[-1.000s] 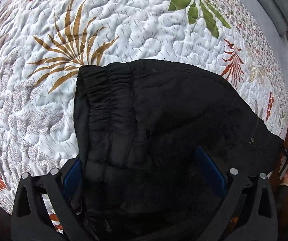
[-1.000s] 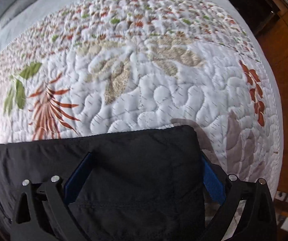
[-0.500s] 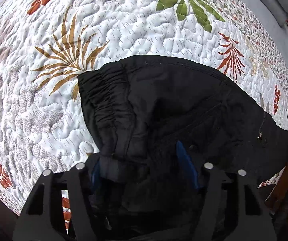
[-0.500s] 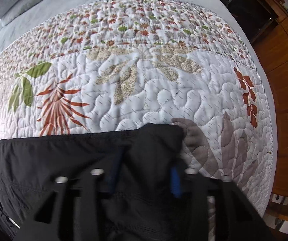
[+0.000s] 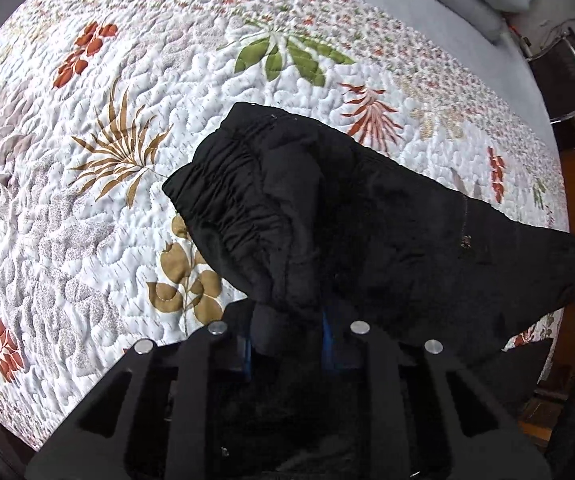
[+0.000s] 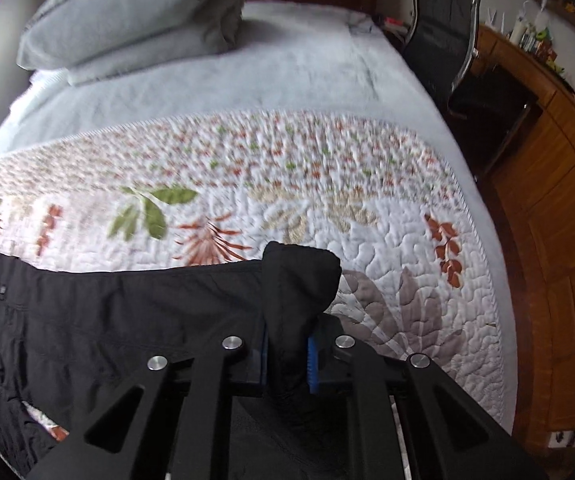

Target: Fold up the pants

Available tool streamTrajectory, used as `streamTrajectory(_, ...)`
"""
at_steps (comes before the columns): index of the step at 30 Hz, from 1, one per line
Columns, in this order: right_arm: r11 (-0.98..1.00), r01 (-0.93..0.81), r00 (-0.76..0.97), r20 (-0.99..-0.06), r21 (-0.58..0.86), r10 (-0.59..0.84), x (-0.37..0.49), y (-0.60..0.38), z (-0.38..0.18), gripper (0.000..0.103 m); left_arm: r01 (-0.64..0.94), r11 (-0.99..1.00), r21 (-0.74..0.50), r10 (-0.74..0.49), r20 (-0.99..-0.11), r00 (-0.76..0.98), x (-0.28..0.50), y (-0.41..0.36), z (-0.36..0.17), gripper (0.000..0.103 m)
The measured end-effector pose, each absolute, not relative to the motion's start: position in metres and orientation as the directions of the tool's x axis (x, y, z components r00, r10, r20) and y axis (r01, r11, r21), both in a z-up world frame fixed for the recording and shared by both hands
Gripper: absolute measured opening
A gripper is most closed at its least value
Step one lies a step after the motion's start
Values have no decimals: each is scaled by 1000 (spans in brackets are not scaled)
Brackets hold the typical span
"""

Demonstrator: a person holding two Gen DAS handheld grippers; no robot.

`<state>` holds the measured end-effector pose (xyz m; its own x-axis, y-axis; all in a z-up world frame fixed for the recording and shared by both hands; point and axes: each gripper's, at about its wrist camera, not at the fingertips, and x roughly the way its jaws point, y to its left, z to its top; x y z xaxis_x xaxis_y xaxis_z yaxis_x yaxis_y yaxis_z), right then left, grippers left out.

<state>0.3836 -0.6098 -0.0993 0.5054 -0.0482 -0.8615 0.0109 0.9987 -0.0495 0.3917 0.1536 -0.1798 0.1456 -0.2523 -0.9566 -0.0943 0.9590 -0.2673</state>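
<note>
Black pants (image 5: pixel 367 220) lie across a flowered quilt (image 5: pixel 87 240). In the left wrist view their gathered elastic waistband (image 5: pixel 239 184) is lifted and bunched. My left gripper (image 5: pixel 287 336) has its jaws closing, and the blue pads pinch a fold of the waist end. In the right wrist view the pants (image 6: pixel 127 312) stretch away to the left. My right gripper (image 6: pixel 287 356) has its jaws closing tight on the leg end, and a bunch of fabric (image 6: pixel 299 276) stands up above its pads.
The quilt (image 6: pixel 407 280) covers the near half of a bed with a pale sheet (image 6: pixel 247 72) beyond. Folded grey bedding (image 6: pixel 135 28) sits at the head. A black chair (image 6: pixel 447 20) and wooden furniture (image 6: pixel 547 160) stand to the right.
Both grippers went from wide open around flat fabric to pinched on it. Both ends of the pants have lifted off the quilt and bunched, and both cameras have risen.
</note>
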Motion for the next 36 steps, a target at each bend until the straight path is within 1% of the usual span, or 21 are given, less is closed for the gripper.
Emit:
streamTrajectory(4, 999, -26, 594, -804, -34, -12, 350, -611, -76, 13, -42, 938, -345, -324, -912, 252, 358, 161, -153, 22)
streamTrajectory(10, 998, -60, 717, -697, -15, 32, 262, -603, -49, 13, 33, 904, -425, -406, -835, 372, 283, 180, -117, 23)
streamTrajectory(13, 999, -47, 769, -638, 6, 40, 215, -610, -46, 13, 55, 894, -445, -426, -803, 417, 244, 191, -104, 24)
streamTrajectory(14, 999, -40, 790, -612, 22, 45, 195, -614, -47, 13, 59, 889, -454, -433, -791, 433, 231, 195, -102, 24)
streamTrajectory(17, 996, 1, 821, -569, 89, 50, 150, -631, -55, 13, 59, 871, -487, -456, -759, 465, 193, 207, -104, 25)
streamTrajectory(23, 959, 104, 838, -542, 264, 58, 71, -669, -96, 14, 21, 835, -550, -487, -720, 496, 139, 231, -131, 30)
streamTrajectory(27, 938, 164, 815, -578, 306, 46, 37, -676, -124, 14, -18, 836, -549, -471, -733, 490, 111, 238, -150, 36)
streamTrajectory(28, 933, 183, 800, -599, 311, 43, 29, -677, -136, 15, -28, 839, -543, -464, -742, 485, 106, 238, -154, 41)
streamTrajectory(30, 933, 218, 762, -648, 286, 21, 22, -676, -154, 19, -45, 854, -518, -436, -761, 481, 97, 239, -158, 46)
streamTrajectory(31, 934, 225, 749, -663, 276, 16, 19, -675, -160, 26, -54, 860, -507, -423, -769, 480, 92, 238, -159, 52)
streamTrajectory(32, 934, 240, 727, -687, 264, 8, 14, -674, -170, 30, -60, 865, -499, -414, -775, 477, 89, 239, -158, 55)
streamTrajectory(33, 932, 254, 716, -698, 260, -1, 11, -674, -176, 36, -62, 867, -494, -410, -780, 474, 86, 240, -157, 58)
streamTrajectory(34, 930, 259, 712, -702, 263, 0, 7, -674, -181, 43, -58, 880, -471, -394, -793, 465, 82, 237, -156, 61)
streamTrajectory(35, 928, 267, 703, -711, 259, -4, 3, -674, -184, 48, -44, 904, -424, -362, -817, 449, 79, 232, -155, 63)
streamTrajectory(36, 930, 273, 694, -719, 245, -14, -1, -671, -187, 53, -35, 935, -352, -305, -851, 427, 75, 225, -155, 75)
